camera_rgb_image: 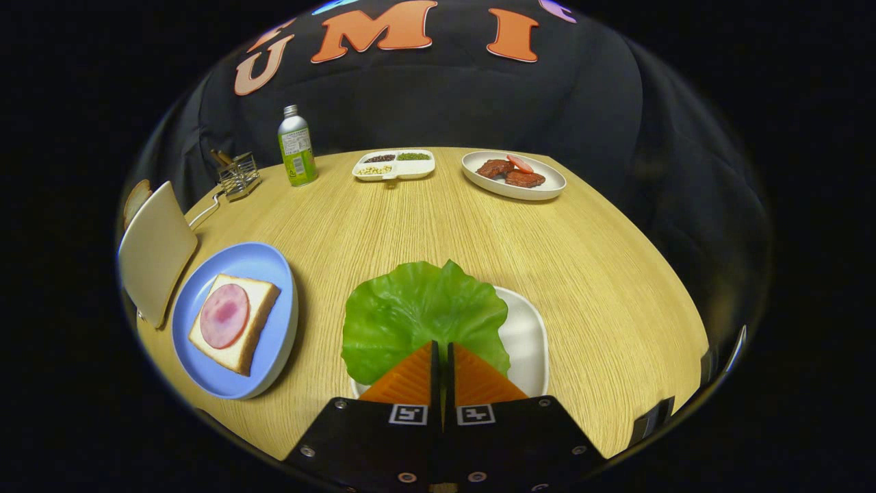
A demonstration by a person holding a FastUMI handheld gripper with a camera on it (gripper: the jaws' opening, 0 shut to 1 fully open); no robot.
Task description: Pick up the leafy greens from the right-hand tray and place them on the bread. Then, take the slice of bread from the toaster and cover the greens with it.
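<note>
A big green lettuce leaf [421,315] lies half over the white tray [527,342], spilling off the tray's left side toward the blue plate [274,274]. My gripper [442,349] has its fingers pressed together with only a thin slit between them, and the leaf's near edge is pinched at their tips. On the blue plate, left of the fingers, sits a bread slice [256,301] topped with a round of ham [224,315]. Further left stands the cream toaster [156,250] with a bread slice [135,198] poking out behind it.
Across the wooden table stand a green bottle [297,147], a wire holder [238,174], a divided white dish of beans [395,165] and a white plate of meat pieces [513,174]. Bare tabletop stretches between these and the near trays.
</note>
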